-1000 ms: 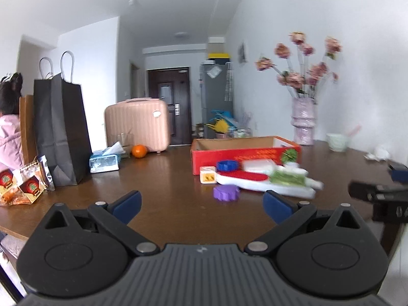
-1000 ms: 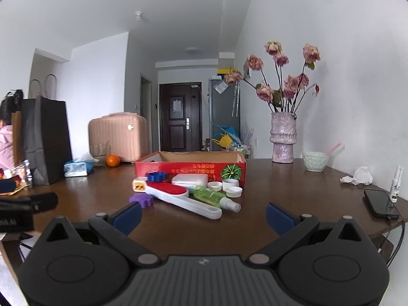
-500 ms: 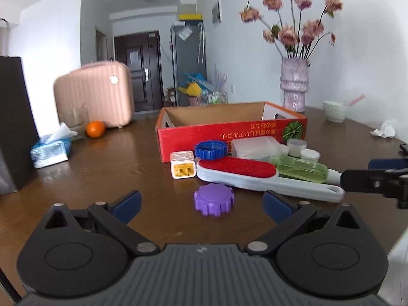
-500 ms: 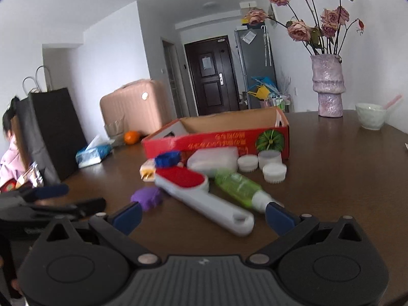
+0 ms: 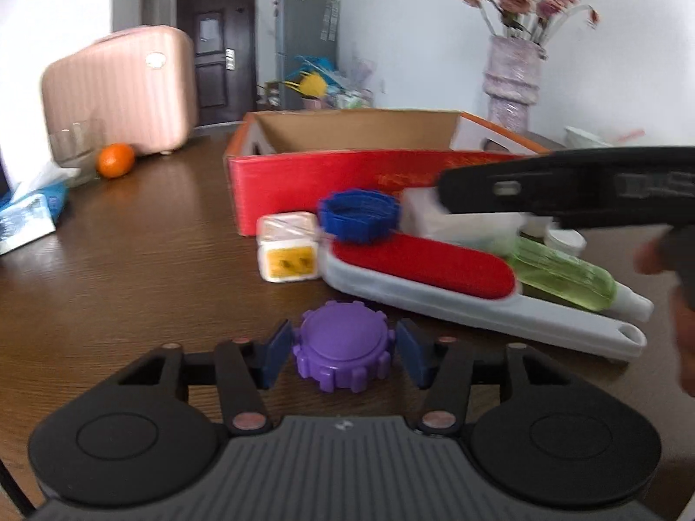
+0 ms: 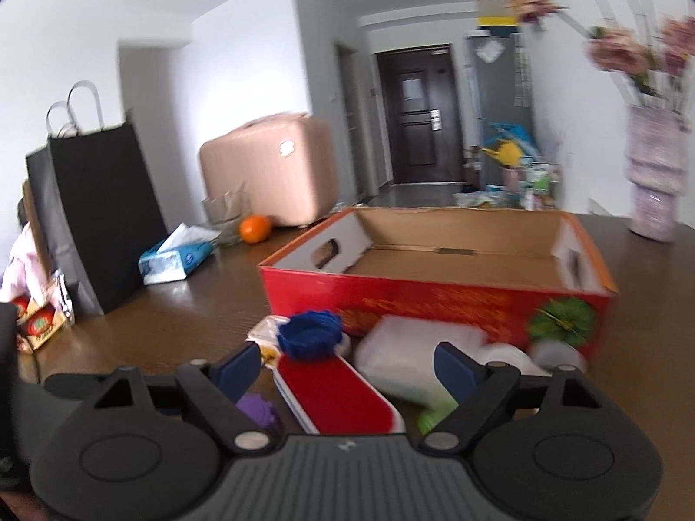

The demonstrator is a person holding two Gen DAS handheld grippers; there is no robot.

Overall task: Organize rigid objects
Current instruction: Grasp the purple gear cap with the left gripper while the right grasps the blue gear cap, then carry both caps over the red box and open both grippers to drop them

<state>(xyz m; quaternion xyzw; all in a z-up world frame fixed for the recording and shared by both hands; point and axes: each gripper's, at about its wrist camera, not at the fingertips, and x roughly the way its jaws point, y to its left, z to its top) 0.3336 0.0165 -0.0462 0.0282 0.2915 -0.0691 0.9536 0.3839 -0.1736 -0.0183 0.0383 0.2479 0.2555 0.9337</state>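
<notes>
A purple cap [image 5: 345, 354] lies on the brown table between the blue pads of my left gripper [image 5: 343, 354]; the pads stand close at its sides, touching or nearly so. Behind it lie a white lint brush with a red pad [image 5: 434, 280], a blue cap [image 5: 358, 215], a small white cube [image 5: 286, 252], a green bottle [image 5: 569, 273] and a white case. My right gripper [image 6: 347, 367] is open above the brush [image 6: 334, 395] and blue cap [image 6: 308, 334]. An empty red cardboard box [image 6: 434, 299] stands behind them.
A pink suitcase [image 5: 121, 87], an orange [image 5: 115, 160], a glass and a tissue pack [image 5: 30, 217] stand at the left. A black paper bag [image 6: 100, 217] is further left. A vase with flowers [image 5: 514, 82] stands at the back right.
My left gripper moved forward and down to the purple cap and narrowed around it. My right gripper moved forward over the brush and now crosses the left wrist view.
</notes>
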